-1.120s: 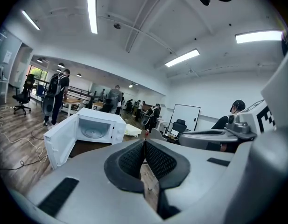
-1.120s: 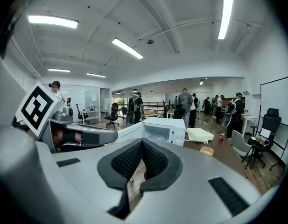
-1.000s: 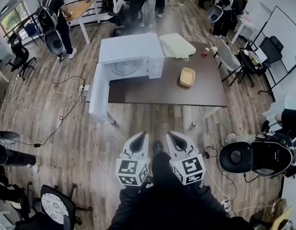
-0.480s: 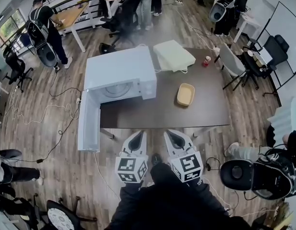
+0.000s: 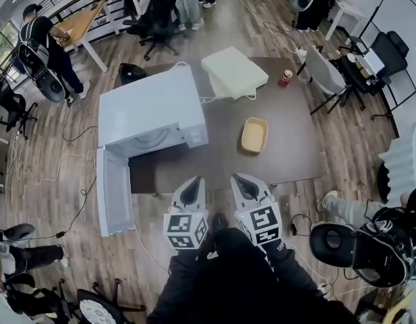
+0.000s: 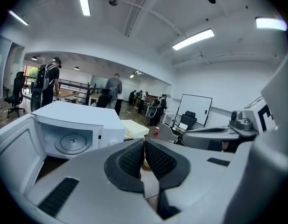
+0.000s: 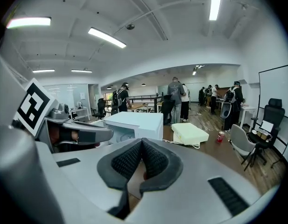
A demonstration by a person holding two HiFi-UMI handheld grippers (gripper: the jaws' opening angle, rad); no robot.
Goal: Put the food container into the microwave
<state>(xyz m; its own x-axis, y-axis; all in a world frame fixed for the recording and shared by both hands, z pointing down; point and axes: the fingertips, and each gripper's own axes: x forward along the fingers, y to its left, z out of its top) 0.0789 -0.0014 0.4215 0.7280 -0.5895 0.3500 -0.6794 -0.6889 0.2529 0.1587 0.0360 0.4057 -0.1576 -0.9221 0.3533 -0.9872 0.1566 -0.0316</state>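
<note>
The tan, empty food container (image 5: 254, 135) lies on the dark brown table (image 5: 288, 154), right of the white microwave (image 5: 154, 113). The microwave door (image 5: 113, 191) hangs open toward me, and the left gripper view shows its turntable (image 6: 71, 142). My left gripper (image 5: 192, 189) and right gripper (image 5: 243, 186) are side by side at the table's near edge. Both are shut with nothing in them. The container is ahead and slightly right of the right gripper. From the right gripper view the microwave (image 7: 134, 122) stands ahead on the left.
A white foam box (image 5: 233, 71) and a red can (image 5: 286, 78) sit at the far end of the table. A grey chair (image 5: 322, 76) stands at its right side. Cables (image 5: 73, 181) run over the wooden floor at left. People stand by desks in the background.
The table, microwave and container have come nearer and lower in the head view. Both grippers stay shut, side by side, now reaching the table's near edge.
</note>
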